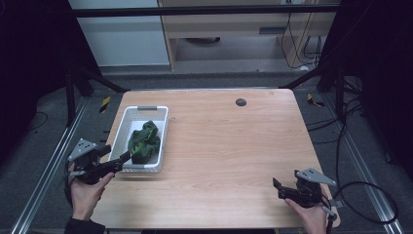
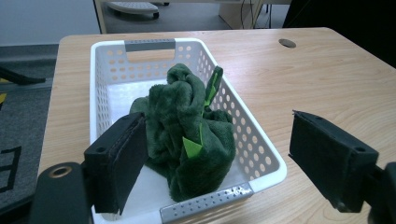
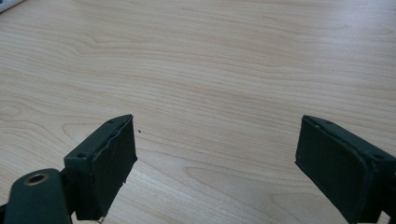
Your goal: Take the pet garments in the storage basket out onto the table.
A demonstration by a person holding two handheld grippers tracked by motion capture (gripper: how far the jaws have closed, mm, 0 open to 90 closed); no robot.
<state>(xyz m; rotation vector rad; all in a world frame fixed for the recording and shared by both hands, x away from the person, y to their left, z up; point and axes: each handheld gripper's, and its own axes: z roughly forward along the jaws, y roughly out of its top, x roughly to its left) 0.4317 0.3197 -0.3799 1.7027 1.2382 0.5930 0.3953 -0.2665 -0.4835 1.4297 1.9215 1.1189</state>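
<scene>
High view, from the left: left gripper [image 1: 127, 157], black, jaws spread wide, tips at the near rim of a white perforated plastic basket [image 1: 127, 116]. Rectangular, grey handle bars at both ends, set on the left part of the pale wood-grain table [image 1: 234, 146]. Inside, a crumpled dark green plush cloth [image 1: 143, 141] with bright green patches, fuzzy, heaped toward the near end. Far right, near edge: right gripper [image 1: 277, 187], jaws parted, flat matte pads [image 3: 112, 163] over bare wood.
</scene>
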